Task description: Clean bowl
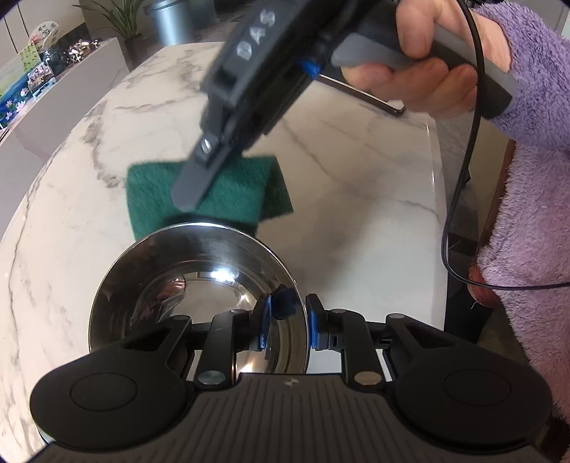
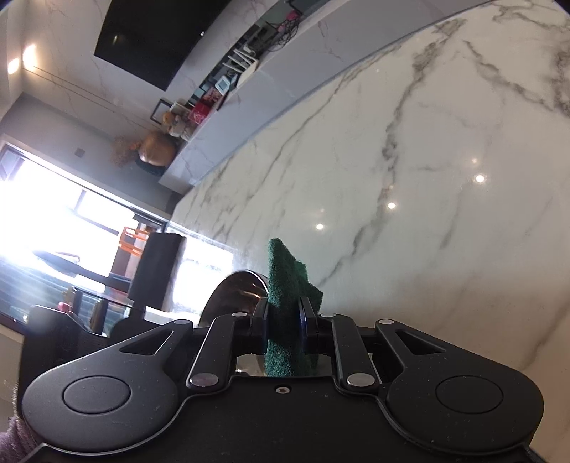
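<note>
A shiny steel bowl (image 1: 185,285) is held over the marble table (image 1: 356,178). My left gripper (image 1: 288,324) is shut on the bowl's right rim, one pad inside and one outside. My right gripper (image 1: 192,192) comes down from the upper right in the left wrist view and is shut on a green scouring pad (image 1: 242,199), just beyond the bowl's far rim. In the right wrist view the scouring pad (image 2: 288,302) sticks up between the pads of my right gripper (image 2: 285,320), with the bowl's rim (image 2: 238,285) just left of it.
A grey sideboard (image 1: 53,103) with boxes and ornaments stands beyond the table at the left. A potted plant (image 1: 121,17) and a metal bin (image 1: 174,17) are at the far end. My purple sleeve (image 1: 527,178) and a black cable (image 1: 459,199) are at the right.
</note>
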Available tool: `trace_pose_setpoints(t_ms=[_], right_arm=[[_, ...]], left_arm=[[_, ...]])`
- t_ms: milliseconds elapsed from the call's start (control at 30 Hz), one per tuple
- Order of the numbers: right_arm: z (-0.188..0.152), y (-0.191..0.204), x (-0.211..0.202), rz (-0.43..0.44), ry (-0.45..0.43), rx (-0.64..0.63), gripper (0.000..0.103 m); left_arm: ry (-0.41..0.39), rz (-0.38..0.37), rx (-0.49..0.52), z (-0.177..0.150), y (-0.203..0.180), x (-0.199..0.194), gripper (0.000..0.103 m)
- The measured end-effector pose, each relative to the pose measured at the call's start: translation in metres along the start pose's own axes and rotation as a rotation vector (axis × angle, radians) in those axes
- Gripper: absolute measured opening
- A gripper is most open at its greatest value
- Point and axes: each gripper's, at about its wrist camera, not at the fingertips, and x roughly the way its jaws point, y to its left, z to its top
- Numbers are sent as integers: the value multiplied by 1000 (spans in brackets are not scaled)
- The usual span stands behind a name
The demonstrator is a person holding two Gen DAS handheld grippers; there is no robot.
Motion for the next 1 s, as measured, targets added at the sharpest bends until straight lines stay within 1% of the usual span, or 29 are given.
trace_pose_setpoints(t_ms=[100,167,400,533,667,733,767,833,867,900,933,967,1000], right_arm=[[3,1,-9,27,-31,4,15],[4,0,-10,24,-36,6,15],[2,1,-1,3,-4,-15,15],[-2,3,9,-32,33,-40,15],[-4,5,15,-49,56,-53,15],[-4,7,16,-52,58,-58,15],[-3,7,16,-52,59,-59,15],[-3,6,17,-51,63,-57,15],[-4,6,18,-49,65,-57,15],[-4,6,18,-49,66,-57,15],[-4,6,18,-50,67,-58,15],[-4,6,19,-51,68,-58,15],[-4,7,19,-51,69,-59,15]], left_arm=[[-1,-2,3,-1,0,-1,19],[-3,-1,-1,-1,0,-1,19],[-5,-3,-3,-2,1,0,19],[2,-5,10,-1,1,-1,20],[32,-8,44,1,1,-1,20],[50,-3,36,3,2,0,20],[56,3,22,4,2,0,20],[46,22,-43,7,3,-1,21],[34,28,-73,9,4,-3,26],[26,42,-119,11,5,-4,34],[23,63,-168,13,6,-5,38],[22,93,-233,15,7,-5,40],[23,119,-278,17,8,-5,40]])
